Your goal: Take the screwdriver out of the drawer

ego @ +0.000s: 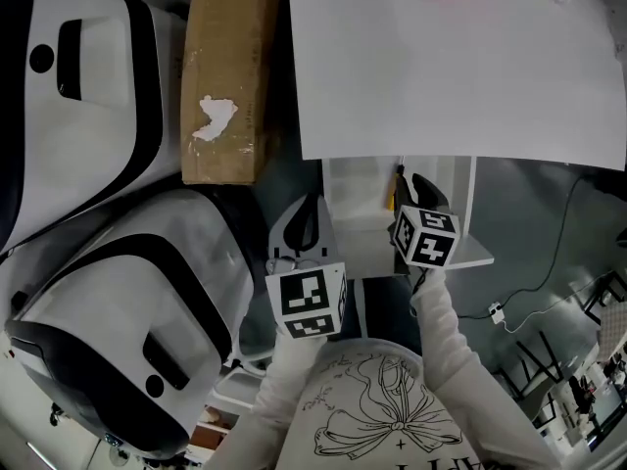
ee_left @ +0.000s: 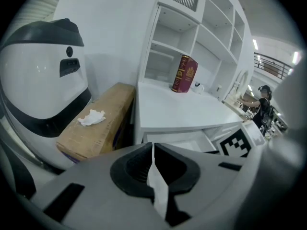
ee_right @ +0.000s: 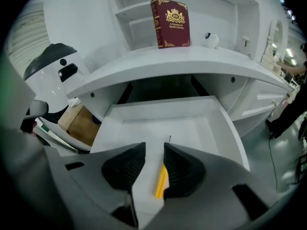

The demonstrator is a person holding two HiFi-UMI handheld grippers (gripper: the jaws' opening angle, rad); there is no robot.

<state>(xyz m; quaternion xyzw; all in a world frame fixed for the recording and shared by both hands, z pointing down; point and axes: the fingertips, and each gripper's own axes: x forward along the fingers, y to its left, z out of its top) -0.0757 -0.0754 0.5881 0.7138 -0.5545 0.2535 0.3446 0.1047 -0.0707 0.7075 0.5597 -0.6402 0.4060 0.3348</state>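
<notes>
The white drawer (ee_right: pixel 225 128) stands pulled out under the desk top. A screwdriver with a yellow handle (ee_right: pixel 161 180) and a thin metal shaft lies on the drawer floor. My right gripper (ee_right: pixel 154 147) hangs just above it, pointing steeply down, jaws open, with the handle showing in the gap close to the right jaw and not pressed by either pad. In the head view the right gripper (ego: pixel 421 192) is over the drawer (ego: pixel 353 179), beside a sliver of yellow screwdriver (ego: pixel 391 201). My left gripper (ego: pixel 304 225) hovers left of the drawer front, its tips (ee_left: pixel 153 146) together and holding nothing.
A cardboard box (ego: pixel 227 76) with a crumpled tissue (ego: pixel 214 116) lies left of the white desk (ego: pixel 460 67). Two large white and black rounded machines (ego: pixel 88 96) fill the left side. A red book (ee_right: pixel 170 23) stands on the desk. A cable (ego: pixel 549 272) runs across the floor at the right.
</notes>
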